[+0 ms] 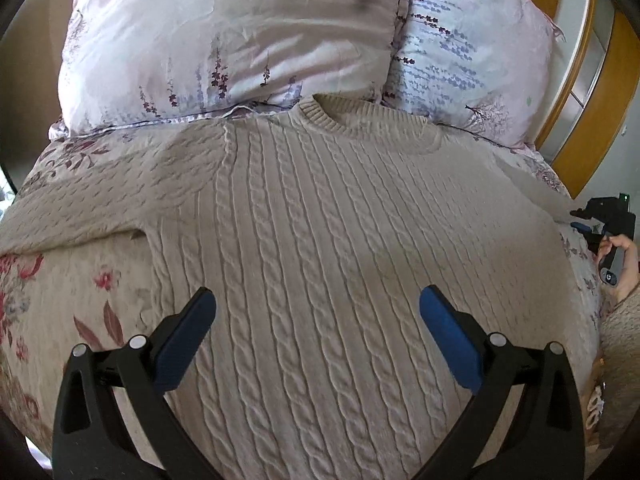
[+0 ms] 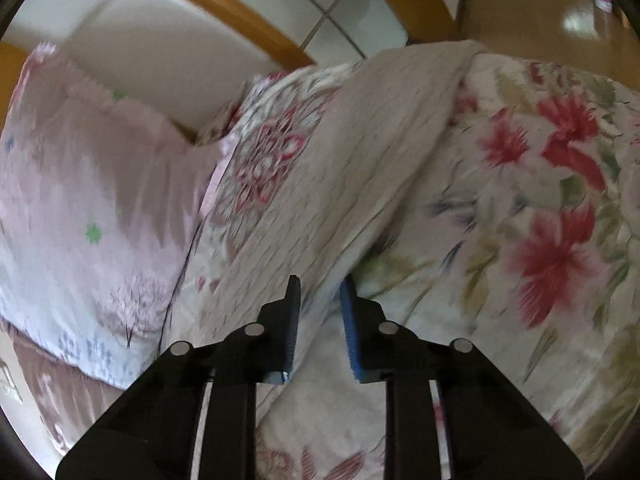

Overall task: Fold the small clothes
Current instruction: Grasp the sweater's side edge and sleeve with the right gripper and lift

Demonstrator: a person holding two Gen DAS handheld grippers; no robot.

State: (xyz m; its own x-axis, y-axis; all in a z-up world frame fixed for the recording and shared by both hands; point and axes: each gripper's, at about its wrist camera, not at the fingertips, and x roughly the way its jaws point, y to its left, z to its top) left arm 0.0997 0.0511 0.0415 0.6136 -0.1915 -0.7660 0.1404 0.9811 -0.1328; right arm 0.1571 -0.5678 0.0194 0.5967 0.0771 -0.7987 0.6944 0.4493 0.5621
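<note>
With the left gripper (image 1: 318, 300) spread empty over the sweater (image 1: 320, 240), the sleeve (image 2: 360, 160) between the right gripper (image 2: 320, 292) fingers, seemingly pinched, is best drawn across flat.

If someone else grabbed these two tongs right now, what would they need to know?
Left tongs: wide open, empty, above the sweater's front.
Right tongs: nearly shut around the edge of the sleeve; the view is blurred, so the grip is unsure.
The sweater lies flat, collar toward the pillows, on the floral bedspread.
Done: spread out. Left: all folds.
</note>
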